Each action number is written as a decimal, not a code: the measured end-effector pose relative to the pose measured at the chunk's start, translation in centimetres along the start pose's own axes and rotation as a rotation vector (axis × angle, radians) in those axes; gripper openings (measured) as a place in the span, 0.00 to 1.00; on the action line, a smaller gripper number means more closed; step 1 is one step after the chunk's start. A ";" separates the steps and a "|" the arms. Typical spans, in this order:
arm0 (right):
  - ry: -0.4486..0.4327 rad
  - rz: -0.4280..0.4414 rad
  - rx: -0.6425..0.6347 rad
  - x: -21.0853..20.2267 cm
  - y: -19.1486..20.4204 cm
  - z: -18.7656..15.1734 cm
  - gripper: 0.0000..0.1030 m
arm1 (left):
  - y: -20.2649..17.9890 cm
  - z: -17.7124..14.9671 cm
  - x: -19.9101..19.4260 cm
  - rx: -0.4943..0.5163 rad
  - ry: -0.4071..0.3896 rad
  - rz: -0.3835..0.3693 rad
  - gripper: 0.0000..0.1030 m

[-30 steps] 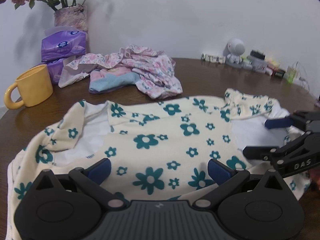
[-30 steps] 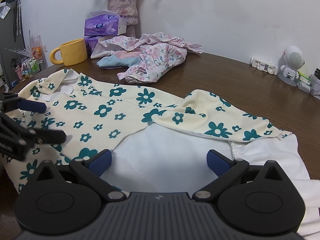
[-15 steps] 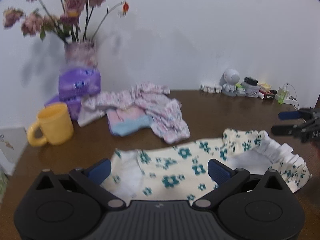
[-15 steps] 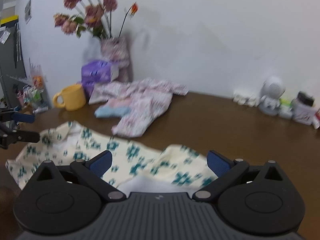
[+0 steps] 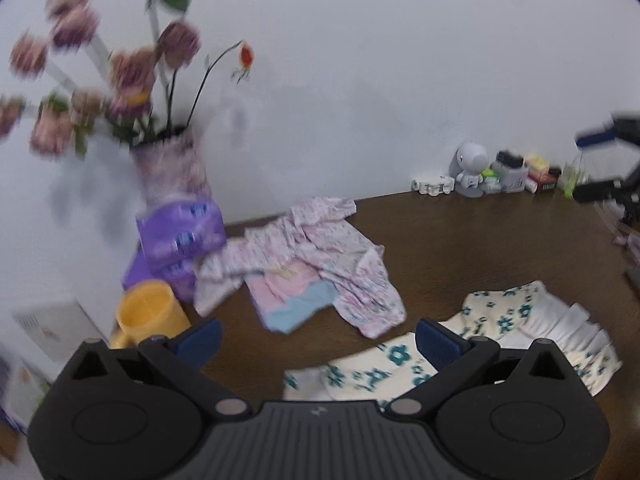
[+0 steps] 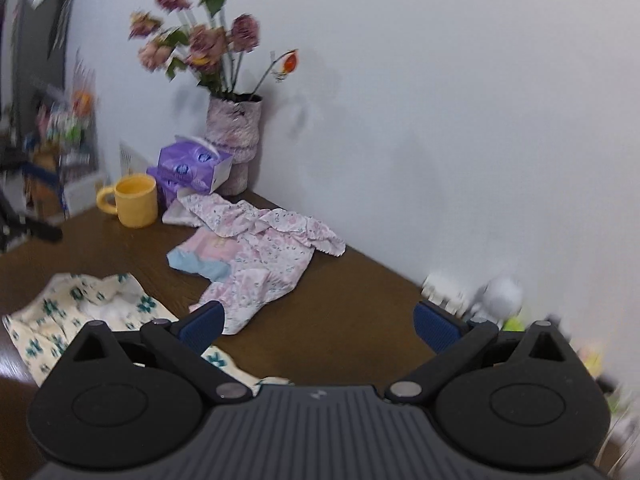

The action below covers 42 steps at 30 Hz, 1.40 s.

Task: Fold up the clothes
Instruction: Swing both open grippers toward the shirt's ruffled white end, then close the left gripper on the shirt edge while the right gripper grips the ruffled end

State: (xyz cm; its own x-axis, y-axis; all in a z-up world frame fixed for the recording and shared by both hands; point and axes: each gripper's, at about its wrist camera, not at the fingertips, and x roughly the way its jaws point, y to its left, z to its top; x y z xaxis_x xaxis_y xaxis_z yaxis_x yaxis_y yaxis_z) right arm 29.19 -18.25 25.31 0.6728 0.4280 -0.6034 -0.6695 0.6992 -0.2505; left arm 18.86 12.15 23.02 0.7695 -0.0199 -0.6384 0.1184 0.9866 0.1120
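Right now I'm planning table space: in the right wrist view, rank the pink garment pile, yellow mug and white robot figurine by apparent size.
1. pink garment pile
2. yellow mug
3. white robot figurine, blurred and at a different distance, so its place after the mug is unsure.

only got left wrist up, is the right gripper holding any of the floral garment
Observer: No. The right wrist view shows the right gripper open, nothing between its pads.
Operator: my gripper hides the garment's near end, how does it lie
Observer: That end of the floral garment lies rumpled on the table, with white lining bunched up.
Operator: is my gripper touching it
Observer: No. The left gripper is off to the far side, clear of the cloth.
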 end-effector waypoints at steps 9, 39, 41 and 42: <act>0.109 0.036 -0.188 8.0 0.9 -3.5 0.99 | 1.6 -1.3 6.4 0.088 0.065 -0.032 1.00; 0.263 0.266 -0.077 19.2 -1.0 -10.7 0.81 | 4.1 -8.9 15.5 0.056 0.228 -0.336 0.26; 0.270 0.277 -0.083 19.5 -1.1 -10.7 0.80 | 4.7 -7.9 15.4 0.022 0.191 -0.328 0.52; 0.275 0.288 -0.084 19.6 -1.1 -10.6 0.79 | 5.1 -7.3 15.4 0.002 0.174 -0.325 0.57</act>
State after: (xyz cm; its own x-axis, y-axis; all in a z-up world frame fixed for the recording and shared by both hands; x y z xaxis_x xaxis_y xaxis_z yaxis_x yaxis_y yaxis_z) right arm 39.81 -16.75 5.70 0.3524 0.4221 -0.8353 -0.8493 0.5191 -0.0959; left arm 26.67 18.05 8.20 0.5735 -0.3042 -0.7606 0.3407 0.9330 -0.1163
